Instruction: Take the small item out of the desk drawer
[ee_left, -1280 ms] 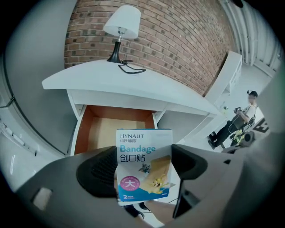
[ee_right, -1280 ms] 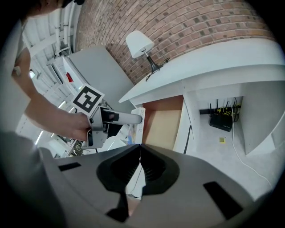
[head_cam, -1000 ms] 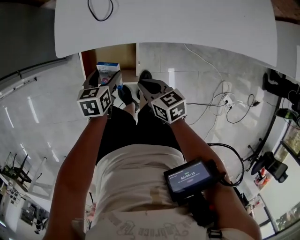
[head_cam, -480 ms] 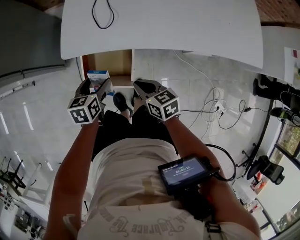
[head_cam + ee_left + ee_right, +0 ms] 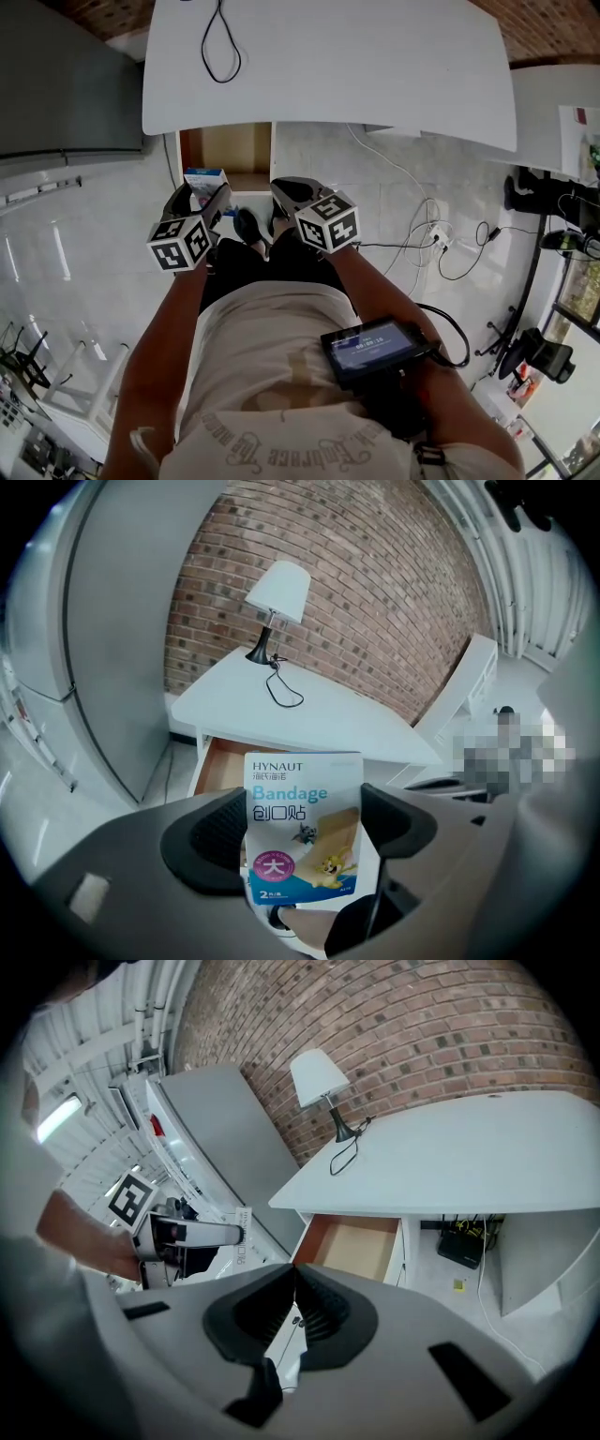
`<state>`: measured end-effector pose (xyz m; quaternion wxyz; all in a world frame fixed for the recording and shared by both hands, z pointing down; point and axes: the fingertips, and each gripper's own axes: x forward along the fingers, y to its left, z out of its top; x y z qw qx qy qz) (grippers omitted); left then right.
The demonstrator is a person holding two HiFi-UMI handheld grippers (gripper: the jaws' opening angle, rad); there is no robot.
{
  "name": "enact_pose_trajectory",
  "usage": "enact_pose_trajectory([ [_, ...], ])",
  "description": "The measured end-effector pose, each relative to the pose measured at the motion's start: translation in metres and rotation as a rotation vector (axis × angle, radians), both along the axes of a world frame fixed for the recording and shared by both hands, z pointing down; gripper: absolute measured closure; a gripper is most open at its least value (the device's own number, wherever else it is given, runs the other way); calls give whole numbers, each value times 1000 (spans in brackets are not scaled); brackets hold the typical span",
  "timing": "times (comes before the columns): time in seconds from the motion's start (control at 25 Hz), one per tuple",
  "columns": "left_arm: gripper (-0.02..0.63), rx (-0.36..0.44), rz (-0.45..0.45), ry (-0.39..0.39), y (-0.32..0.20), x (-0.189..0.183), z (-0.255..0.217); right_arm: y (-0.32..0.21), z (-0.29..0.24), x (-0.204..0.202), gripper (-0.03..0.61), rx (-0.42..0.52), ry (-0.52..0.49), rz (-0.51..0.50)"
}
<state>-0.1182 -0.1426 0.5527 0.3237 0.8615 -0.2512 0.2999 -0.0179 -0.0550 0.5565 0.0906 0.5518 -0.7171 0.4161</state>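
the bandage pack (image 5: 302, 827), a small flat packet printed "bandage" with a cartoon on it, is out of the drawer and stands upright between the jaws of the left gripper (image 5: 201, 197), which are closed onto its two side edges and gape only as wide as the pack. it hangs in front of the open drawer (image 5: 230, 150), whose bare wooden inside shows nothing left in it. the right gripper (image 5: 292, 1307) has its jaws pressed together on nothing and sits just beside the left one, near the person's knees. above is the white desk (image 5: 356, 66) with a black cable (image 5: 220, 47) and a lamp (image 5: 278, 592).

the taking-out looks done; what remains is probably carrying the pack clear, which calls for a steady squeeze, since the thin packet could slip or bend.

against a second ago, more desktop shows in the head view and both grippers sit lower, nearer the body; the pack stays clamped and the drawer stays open.
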Motion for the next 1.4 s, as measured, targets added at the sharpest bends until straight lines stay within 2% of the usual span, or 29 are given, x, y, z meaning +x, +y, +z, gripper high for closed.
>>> enact_pose_trajectory([
  [0.36, 233, -30, -59, 100, -5, -25, -27, -9, -15, -17, 572, 12, 31, -13],
  [0.88, 233, 19, -53, 167, -9, -45, -56, -25, -51, -39, 572, 96, 79, -74],
  [1.4, 233, 54, -67, 204, -11, -71, -72, -23, -87, -41, 572, 169, 100, -56],
])
